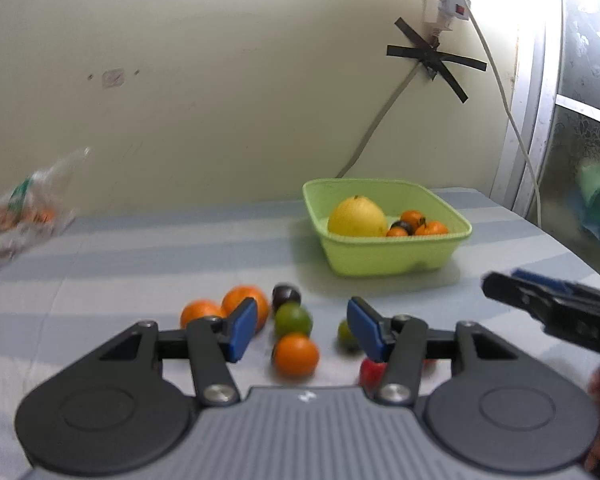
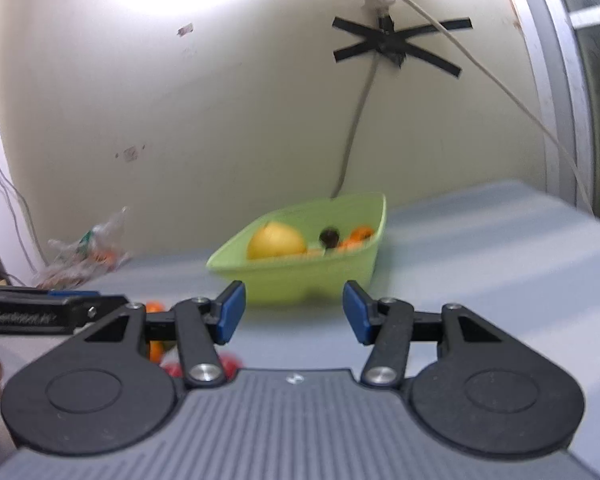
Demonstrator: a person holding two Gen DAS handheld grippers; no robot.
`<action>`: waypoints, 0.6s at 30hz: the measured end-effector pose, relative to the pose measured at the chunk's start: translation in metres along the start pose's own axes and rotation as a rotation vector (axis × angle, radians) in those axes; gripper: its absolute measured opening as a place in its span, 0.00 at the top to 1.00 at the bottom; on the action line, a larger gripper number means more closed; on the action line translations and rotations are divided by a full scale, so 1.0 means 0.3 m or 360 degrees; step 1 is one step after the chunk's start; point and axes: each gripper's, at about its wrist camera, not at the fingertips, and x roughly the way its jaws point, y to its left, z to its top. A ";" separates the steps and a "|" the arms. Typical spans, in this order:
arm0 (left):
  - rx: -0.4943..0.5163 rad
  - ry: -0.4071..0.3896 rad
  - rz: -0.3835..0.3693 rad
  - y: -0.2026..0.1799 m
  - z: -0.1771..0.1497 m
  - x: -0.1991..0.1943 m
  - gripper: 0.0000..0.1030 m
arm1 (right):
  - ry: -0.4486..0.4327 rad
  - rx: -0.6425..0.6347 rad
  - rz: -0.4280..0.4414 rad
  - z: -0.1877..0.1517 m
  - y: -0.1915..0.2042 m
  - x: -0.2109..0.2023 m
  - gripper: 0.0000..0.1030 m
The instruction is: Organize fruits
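A light green basket [image 1: 395, 258] stands on the table and holds a large yellow citrus [image 1: 357, 217], small oranges [image 1: 431, 227] and a dark plum [image 1: 401, 226]. It also shows in the right wrist view [image 2: 300, 280]. Loose fruit lies in front of my left gripper [image 1: 301, 330]: an orange [image 1: 296, 354], a green lime [image 1: 293, 319], a dark plum [image 1: 286, 295], two oranges [image 1: 200, 312] at left, a small lime [image 1: 345, 334] and a red fruit [image 1: 371, 372]. My left gripper is open and empty above them. My right gripper [image 2: 294, 312] is open and empty, facing the basket.
A clear plastic bag [image 1: 20, 208] with fruit lies at the table's far left by the wall. A cable [image 1: 379, 120] hangs down the wall behind the basket. The right gripper shows at the right edge of the left wrist view [image 1: 547, 308]. A window frame [image 1: 531, 100] is at right.
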 end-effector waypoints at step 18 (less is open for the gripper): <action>0.0008 -0.0018 0.0147 0.089 -0.226 -0.066 0.49 | 0.0070 0.0043 -0.0112 -0.147 0.082 -0.117 0.45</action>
